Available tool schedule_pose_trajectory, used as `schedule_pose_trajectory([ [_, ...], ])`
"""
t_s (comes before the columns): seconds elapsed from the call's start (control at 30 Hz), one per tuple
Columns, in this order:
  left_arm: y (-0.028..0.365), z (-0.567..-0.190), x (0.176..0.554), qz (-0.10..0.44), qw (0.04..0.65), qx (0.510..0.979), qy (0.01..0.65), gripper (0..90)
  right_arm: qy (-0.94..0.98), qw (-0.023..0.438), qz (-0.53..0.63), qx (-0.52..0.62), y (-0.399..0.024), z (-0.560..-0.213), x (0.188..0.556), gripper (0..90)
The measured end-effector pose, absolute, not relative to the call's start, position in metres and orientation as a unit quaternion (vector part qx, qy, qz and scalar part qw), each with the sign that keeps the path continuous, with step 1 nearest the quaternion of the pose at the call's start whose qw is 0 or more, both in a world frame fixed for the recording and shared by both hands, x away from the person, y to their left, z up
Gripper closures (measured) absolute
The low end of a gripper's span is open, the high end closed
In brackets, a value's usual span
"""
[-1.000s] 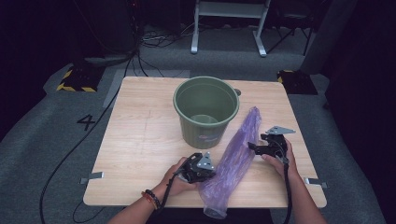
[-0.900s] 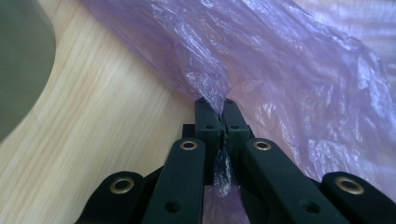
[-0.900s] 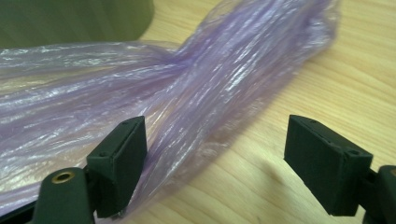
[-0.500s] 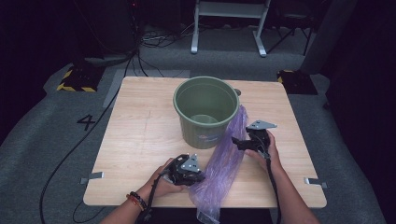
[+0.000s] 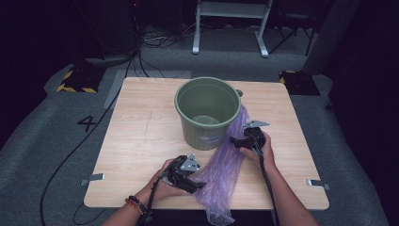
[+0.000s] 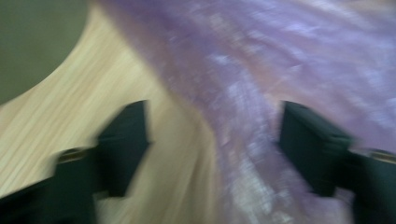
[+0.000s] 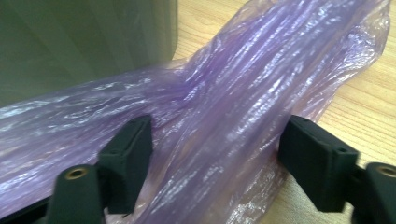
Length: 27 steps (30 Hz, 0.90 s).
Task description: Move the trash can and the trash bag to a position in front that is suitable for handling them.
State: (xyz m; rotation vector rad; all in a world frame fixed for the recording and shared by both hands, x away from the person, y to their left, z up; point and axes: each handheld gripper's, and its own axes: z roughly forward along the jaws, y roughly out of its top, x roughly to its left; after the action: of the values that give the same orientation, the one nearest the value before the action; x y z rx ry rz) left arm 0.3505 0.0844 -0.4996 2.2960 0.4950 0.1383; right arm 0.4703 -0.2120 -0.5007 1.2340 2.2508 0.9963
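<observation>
Beside the green bucket point(image 5: 207, 112) on the worktop point(image 5: 141, 141) the purple bag point(image 5: 225, 169) lies stretched out, my left gripper point(image 5: 195, 181) just opening off it, my right gripper point(image 5: 236, 141) closing astride it but not yet pinching, so next I'd regrasp the film.

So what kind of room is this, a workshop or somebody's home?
Probably a lab or recording studio: a lone wooden table on grey carpet with a floor marking "4", loose cables, black-curtained dark surroundings, and a metal stand behind.
</observation>
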Motion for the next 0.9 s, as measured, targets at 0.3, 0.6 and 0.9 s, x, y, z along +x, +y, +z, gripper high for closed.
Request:
schedule_pose_trajectory([
  [0.3, 0.138, -0.49, 0.351, 0.101, 0.403, 0.875, 0.249, 16.2, 0.793, 0.193, 0.375, 0.44, -0.22, -0.501, 0.469, 82.7],
  [0.6, 0.191, -0.475, 0.36, 0.138, 0.447, 0.822, 0.326, 15.9, 0.784, 0.193, 0.396, 0.438, -0.225, -0.5, 0.468, 89.5],
  [0.9, 0.198, -0.488, 0.366, 0.169, 0.402, 0.829, 0.35, 16.9, 0.766, 0.2, 0.434, 0.429, -0.233, -0.493, 0.466, 89.7],
])
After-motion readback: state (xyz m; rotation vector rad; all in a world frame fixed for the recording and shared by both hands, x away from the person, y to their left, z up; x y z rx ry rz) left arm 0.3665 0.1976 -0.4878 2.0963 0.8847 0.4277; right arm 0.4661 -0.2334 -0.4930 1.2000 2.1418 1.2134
